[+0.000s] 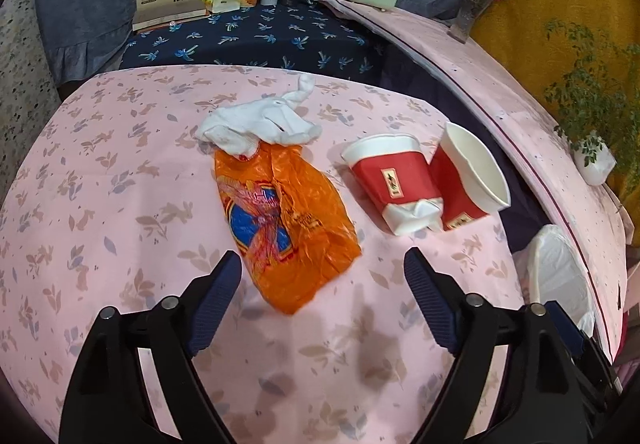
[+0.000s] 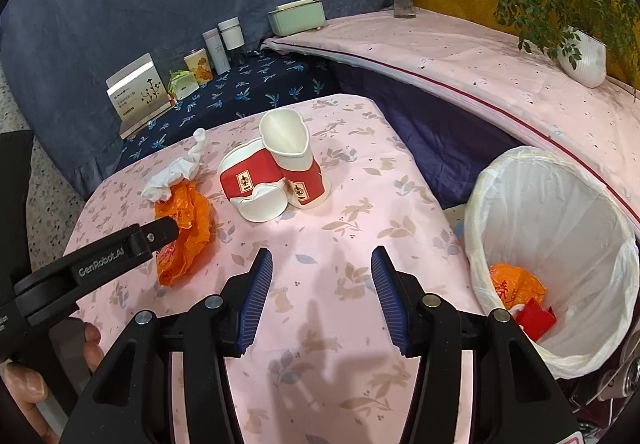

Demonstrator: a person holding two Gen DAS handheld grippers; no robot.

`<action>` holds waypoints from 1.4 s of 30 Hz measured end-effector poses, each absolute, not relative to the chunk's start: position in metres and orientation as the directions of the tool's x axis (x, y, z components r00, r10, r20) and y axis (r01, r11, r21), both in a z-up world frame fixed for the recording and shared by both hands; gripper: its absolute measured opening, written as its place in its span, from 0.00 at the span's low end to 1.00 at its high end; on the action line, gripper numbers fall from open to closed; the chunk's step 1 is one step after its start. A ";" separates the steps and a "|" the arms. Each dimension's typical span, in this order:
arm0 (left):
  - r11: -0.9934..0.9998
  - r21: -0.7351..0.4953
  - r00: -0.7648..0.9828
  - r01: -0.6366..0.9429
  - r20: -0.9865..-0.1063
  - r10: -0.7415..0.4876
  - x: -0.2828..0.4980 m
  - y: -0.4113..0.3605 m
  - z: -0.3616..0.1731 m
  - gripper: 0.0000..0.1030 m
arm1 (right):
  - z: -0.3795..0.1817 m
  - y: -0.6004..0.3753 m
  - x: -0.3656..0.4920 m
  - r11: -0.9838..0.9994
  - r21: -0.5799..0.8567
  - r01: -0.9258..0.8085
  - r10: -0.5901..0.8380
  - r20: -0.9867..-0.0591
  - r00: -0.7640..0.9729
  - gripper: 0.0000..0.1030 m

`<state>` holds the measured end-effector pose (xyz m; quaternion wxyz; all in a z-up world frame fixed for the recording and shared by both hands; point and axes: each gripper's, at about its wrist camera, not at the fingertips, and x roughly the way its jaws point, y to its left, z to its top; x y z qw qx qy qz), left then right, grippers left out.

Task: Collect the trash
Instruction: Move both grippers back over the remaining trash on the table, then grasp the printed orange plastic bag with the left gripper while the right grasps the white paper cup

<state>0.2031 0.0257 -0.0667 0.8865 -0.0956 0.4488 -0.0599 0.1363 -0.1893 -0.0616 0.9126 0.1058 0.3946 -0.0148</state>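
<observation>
Now we hold both tongs apart: left gripper (image 1: 322, 274) over the orange bag (image 1: 280, 220), right gripper (image 2: 322, 276) empty beside the bin (image 2: 554, 244); pinch the bag's middle firmly.

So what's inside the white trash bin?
Inside the bin, with its white liner, lie a crumpled orange wrapper and a red scrap. The near rim hides the rest of the bottom, so anything else there is unseen.
</observation>
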 end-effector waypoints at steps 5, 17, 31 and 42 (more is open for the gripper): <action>0.978 -0.210 0.559 0.011 -0.809 -0.180 0.230 0.025 -0.084 0.77 | -0.070 -0.185 0.151 0.977 0.182 0.113 0.060 -0.737 0.673 0.49; 0.973 -0.222 0.496 0.064 -0.839 -0.224 0.238 0.029 -0.112 0.20 | -0.096 -0.168 0.167 0.980 0.170 0.104 0.068 -0.776 0.627 0.49; 0.941 -0.322 0.495 0.102 -0.805 -0.328 0.192 0.054 -0.087 0.12 | -0.082 -0.145 0.165 0.985 0.158 0.074 0.073 -0.760 0.646 0.49; 0.929 -0.341 0.568 0.147 -0.740 -0.361 0.201 0.049 -0.039 0.12 | -0.060 -0.167 0.201 0.982 0.153 0.111 0.036 -0.727 0.685 0.54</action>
